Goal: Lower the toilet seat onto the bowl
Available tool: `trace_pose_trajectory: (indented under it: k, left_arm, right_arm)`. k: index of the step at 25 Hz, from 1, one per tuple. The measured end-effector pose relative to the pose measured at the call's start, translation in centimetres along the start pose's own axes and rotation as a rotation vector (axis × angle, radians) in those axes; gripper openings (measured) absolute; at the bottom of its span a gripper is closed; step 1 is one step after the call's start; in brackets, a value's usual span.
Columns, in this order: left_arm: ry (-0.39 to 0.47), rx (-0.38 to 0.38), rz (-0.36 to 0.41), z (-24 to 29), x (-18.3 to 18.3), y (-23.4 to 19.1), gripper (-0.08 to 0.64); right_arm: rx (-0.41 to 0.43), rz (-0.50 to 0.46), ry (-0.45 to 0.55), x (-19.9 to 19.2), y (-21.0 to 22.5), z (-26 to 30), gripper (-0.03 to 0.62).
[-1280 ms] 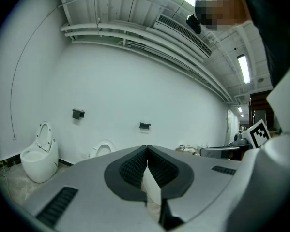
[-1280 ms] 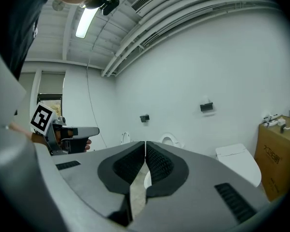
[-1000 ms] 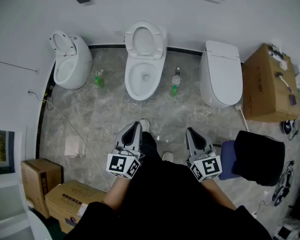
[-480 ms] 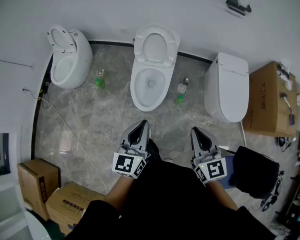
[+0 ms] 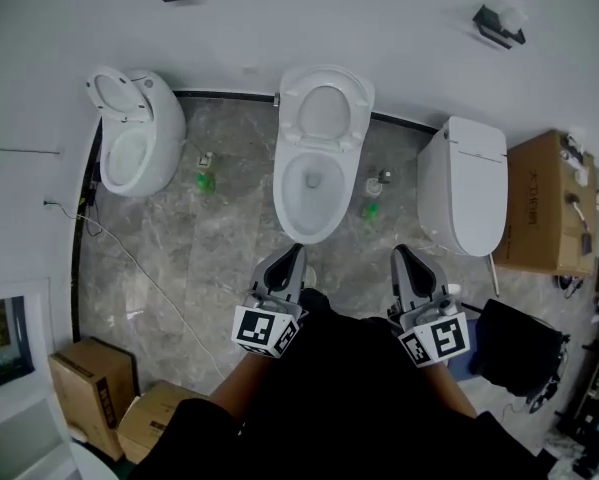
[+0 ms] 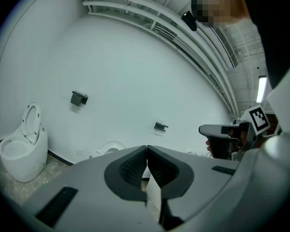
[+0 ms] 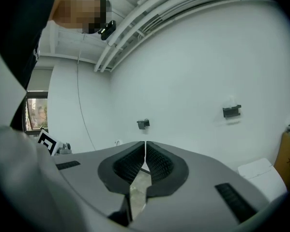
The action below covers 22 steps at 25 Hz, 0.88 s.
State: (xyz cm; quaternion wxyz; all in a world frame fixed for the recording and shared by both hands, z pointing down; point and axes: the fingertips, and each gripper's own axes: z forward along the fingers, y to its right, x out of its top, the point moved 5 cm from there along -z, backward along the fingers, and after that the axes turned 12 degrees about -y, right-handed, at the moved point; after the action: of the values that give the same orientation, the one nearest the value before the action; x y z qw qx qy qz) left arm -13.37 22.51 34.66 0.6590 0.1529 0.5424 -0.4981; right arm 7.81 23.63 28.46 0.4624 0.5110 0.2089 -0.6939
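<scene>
The middle white toilet (image 5: 313, 183) stands against the wall with its seat (image 5: 325, 110) raised upright over the open bowl. My left gripper (image 5: 295, 252) is shut and empty, hovering above the floor just in front of the bowl's front rim. My right gripper (image 5: 400, 254) is also shut and empty, level with it and to the right of the bowl. In the left gripper view the shut jaws (image 6: 146, 151) point at the wall, and the top of the raised seat (image 6: 111, 147) peeks over them. The right gripper view shows its shut jaws (image 7: 145, 147) facing the wall.
A second toilet (image 5: 134, 143) with its lid up stands at the left and a closed one (image 5: 469, 188) at the right. Green bottles (image 5: 206, 179) (image 5: 370, 209) flank the middle bowl. A cable (image 5: 129, 263) crosses the floor. Cardboard boxes (image 5: 89, 393) (image 5: 544, 203) and a black bag (image 5: 519, 343) lie to the sides.
Both grippers have moved forward toward the middle toilet, which now sits closer and more centred ahead of them. Their jaws stay shut.
</scene>
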Motion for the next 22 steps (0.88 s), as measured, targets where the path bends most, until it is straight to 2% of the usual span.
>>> trace_pose_trajectory:
  k: [5, 11, 14, 18, 22]
  left_arm:
    - [-0.022, -0.064, 0.020, 1.5, 0.6, -1.8, 0.017]
    - [-0.044, -0.093, -0.002, 2.7, 0.6, -3.5, 0.017]
    - [-0.027, -0.092, 0.042, 2.8, 1.6, -3.1, 0.017]
    - [-0.022, -0.061, 0.066, 2.8, 2.2, -4.5, 0.017]
    - [-0.015, -0.015, 0.060, 2.2, 2.0, -6.0, 0.017]
  right_arm:
    - [-0.028, -0.028, 0.027, 1.9, -0.2, 2.7, 0.034]
    - [-0.125, -0.027, -0.056, -0.7, 0.4, 4.3, 0.034]
    - [-0.185, 0.007, -0.089, -1.7, 1.5, 3.6, 0.034]
    - [-0.160, 0.053, -0.017, -0.8, 2.6, 3.4, 0.034]
    - [-0.111, 0.046, -0.007, -0.8, 3.1, 4.3, 0.034]
